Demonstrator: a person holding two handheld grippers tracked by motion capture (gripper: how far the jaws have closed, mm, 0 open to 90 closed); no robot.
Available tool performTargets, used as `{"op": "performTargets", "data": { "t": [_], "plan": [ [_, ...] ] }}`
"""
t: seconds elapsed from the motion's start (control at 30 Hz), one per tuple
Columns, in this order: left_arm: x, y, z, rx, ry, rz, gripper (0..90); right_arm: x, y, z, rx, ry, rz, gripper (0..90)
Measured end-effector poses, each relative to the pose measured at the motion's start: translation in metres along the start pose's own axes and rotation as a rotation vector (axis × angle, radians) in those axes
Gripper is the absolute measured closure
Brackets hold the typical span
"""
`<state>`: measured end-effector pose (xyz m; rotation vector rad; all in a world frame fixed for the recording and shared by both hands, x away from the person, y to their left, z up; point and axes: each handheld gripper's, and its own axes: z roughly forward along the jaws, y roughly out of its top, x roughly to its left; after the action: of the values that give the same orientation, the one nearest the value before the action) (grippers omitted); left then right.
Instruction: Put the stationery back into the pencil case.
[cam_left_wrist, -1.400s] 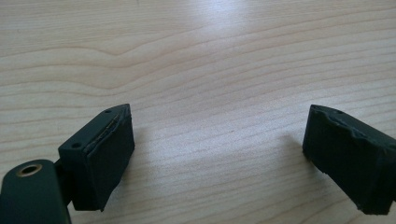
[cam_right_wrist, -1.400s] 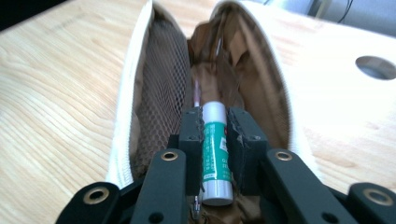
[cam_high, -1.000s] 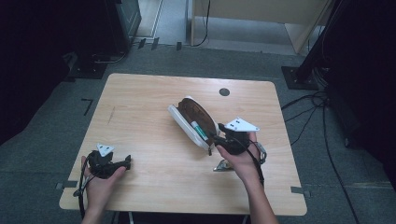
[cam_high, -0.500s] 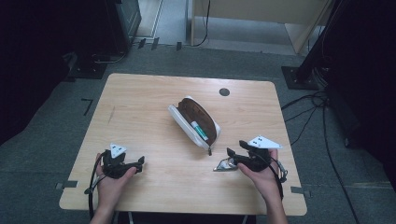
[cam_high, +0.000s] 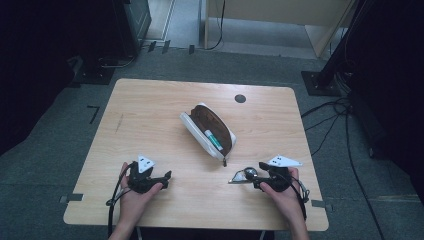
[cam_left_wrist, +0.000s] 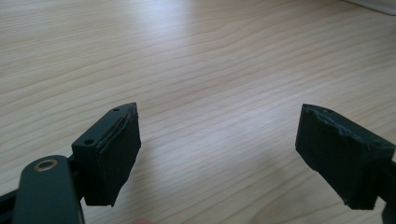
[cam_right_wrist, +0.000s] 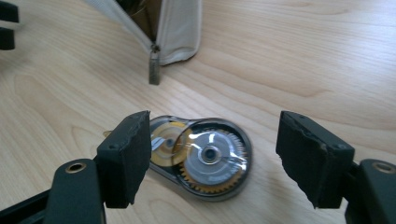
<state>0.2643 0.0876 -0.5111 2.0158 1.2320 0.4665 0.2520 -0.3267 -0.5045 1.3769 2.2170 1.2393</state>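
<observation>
Right gripper view: right gripper (cam_right_wrist: 212, 154) gapes wide, empty, over one clear correction-tape dispenser (cam_right_wrist: 205, 158) lying flat, gears showing.
Left gripper (cam_left_wrist: 219, 154): wide apart, empty, above bare table (cam_left_wrist: 210, 56).
High view: one unzipped pencil case (cam_high: 209, 131) at table centre, one green-capped tube (cam_high: 213, 140) inside.

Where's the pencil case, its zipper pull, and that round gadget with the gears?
Pencil case (cam_high: 200, 120): high view, brown lining.
Zipper pull (cam_right_wrist: 153, 70): right gripper view, metal tab.
Tape dispenser (cam_right_wrist: 212, 156): right gripper view, clear cover over gear.

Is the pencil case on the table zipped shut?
No, the pencil case lies open on the table, its brown inside and a green-and-white pen showing.
</observation>
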Motion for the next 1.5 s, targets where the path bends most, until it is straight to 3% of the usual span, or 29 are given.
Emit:
{"op": "performTargets", "data": {
  "t": [0.07,0.13,0.33,0.47,0.6,0.9,1.23,1.5],
  "plan": [
    [-0.007,0.001,0.001,0.001,-0.034,0.015,19.5,0.003,-0.003,0.004,0.016,0.022,-0.013,24.6],
    [-0.016,0.001,0.001,-0.007,-0.051,0.042,22.9,0.006,-0.006,0.007,0.033,0.012,-0.023,24.3],
    [-0.033,0.002,0.007,-0.005,-0.111,0.082,30.7,0.005,-0.010,0.010,0.051,0.034,-0.016,17.7],
    [-0.040,0.001,0.008,-0.037,-0.129,0.105,40.1,0.008,-0.011,0.014,0.073,0.040,-0.039,15.4],
    [-0.040,0.000,0.008,-0.032,-0.163,0.121,49.0,0.014,-0.010,0.015,0.064,0.050,-0.060,18.9],
    [-0.045,-0.004,0.006,-0.030,-0.205,0.134,50.6,0.037,-0.009,0.026,0.069,0.023,-0.102,33.4],
    [-0.048,-0.003,0.010,0.000,-0.237,0.162,52.3,0.063,-0.004,0.043,0.064,0.083,-0.138,38.2],
    [-0.054,0.000,0.015,0.004,-0.263,0.212,59.3,0.077,-0.001,0.056,0.053,0.129,-0.177,40.9]
  ]
}}
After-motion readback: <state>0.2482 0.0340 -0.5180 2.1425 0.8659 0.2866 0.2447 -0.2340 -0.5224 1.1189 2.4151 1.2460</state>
